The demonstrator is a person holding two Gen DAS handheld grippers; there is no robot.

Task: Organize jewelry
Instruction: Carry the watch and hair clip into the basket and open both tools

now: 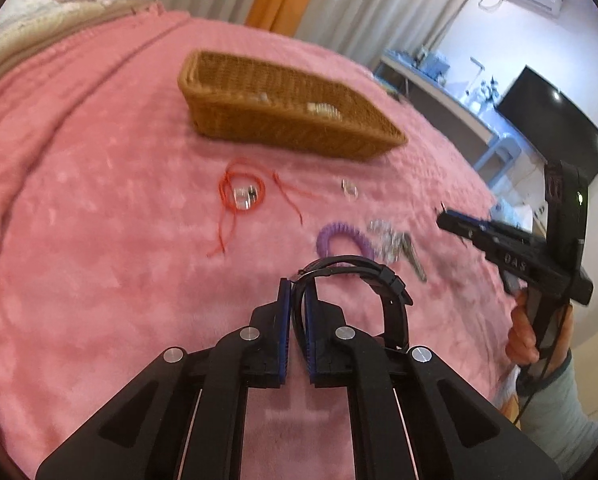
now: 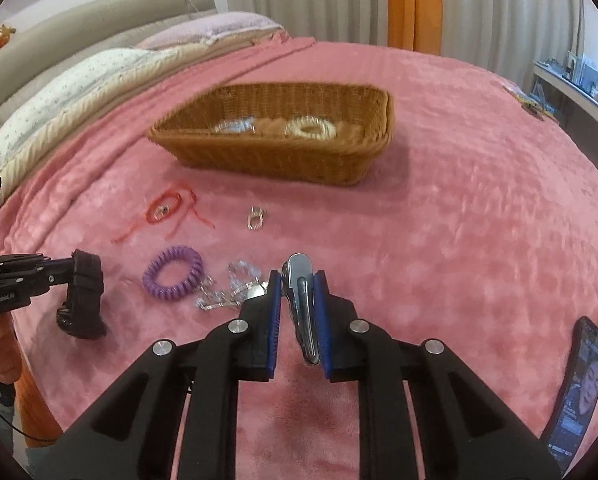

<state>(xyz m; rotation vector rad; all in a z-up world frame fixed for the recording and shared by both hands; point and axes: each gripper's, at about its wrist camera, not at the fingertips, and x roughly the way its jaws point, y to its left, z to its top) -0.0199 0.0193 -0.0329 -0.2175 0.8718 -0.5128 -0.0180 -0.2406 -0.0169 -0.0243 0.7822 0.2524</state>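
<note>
Pinching a black watch by its strap, the left hand-held gripper holds it above the pink bed. Right hand-held gripper is clamped on a silver clip. On the bed between grippers and basket: red cord bracelet, purple coil band, ring, silver chain. Basket sits mid-bed, holding a pale coil band.

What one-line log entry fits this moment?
left hand-held gripper: shut on black watch | right hand-held gripper: shut on silver clip | basket: on bed
</note>
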